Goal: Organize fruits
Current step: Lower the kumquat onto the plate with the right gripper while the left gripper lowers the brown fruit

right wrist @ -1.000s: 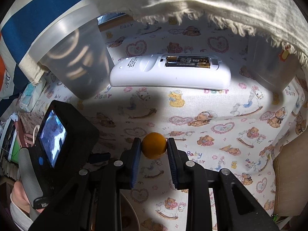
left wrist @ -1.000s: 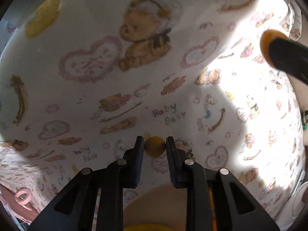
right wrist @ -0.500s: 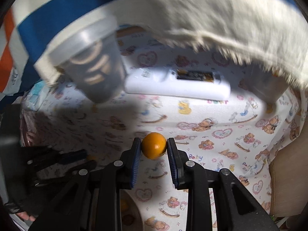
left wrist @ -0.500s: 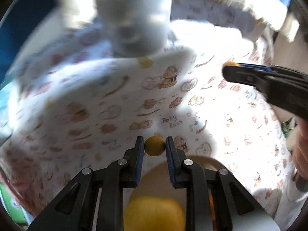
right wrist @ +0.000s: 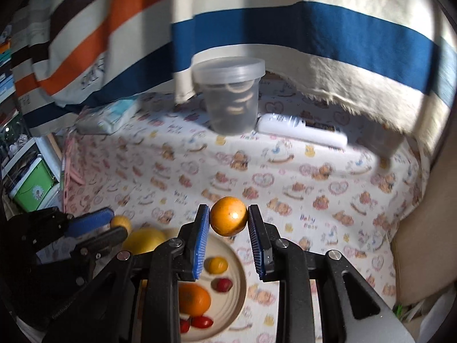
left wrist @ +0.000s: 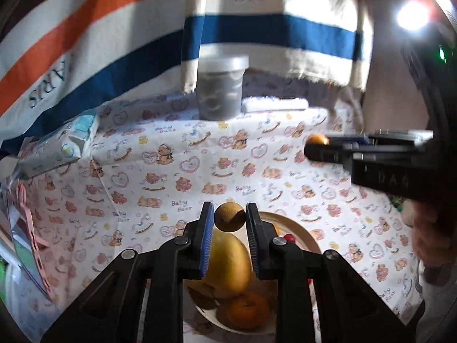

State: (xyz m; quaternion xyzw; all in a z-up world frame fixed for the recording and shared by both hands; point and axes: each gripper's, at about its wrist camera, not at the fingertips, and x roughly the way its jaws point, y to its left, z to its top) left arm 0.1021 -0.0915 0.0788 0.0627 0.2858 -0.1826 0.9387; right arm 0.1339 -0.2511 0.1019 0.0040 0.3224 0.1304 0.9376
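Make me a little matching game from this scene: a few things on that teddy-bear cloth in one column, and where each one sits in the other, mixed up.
Things:
1. small orange fruit
2. big yellow fruit
3. clear lidded tub
4. white remote

Places:
A. lying on the cloth just right of the tub
B. pinched between the right gripper's blue pads
C. standing at the far edge of the cloth, below the striped towel
D. resting on the cream plate

Pairs: 1-B, 2-D, 3-C, 4-A
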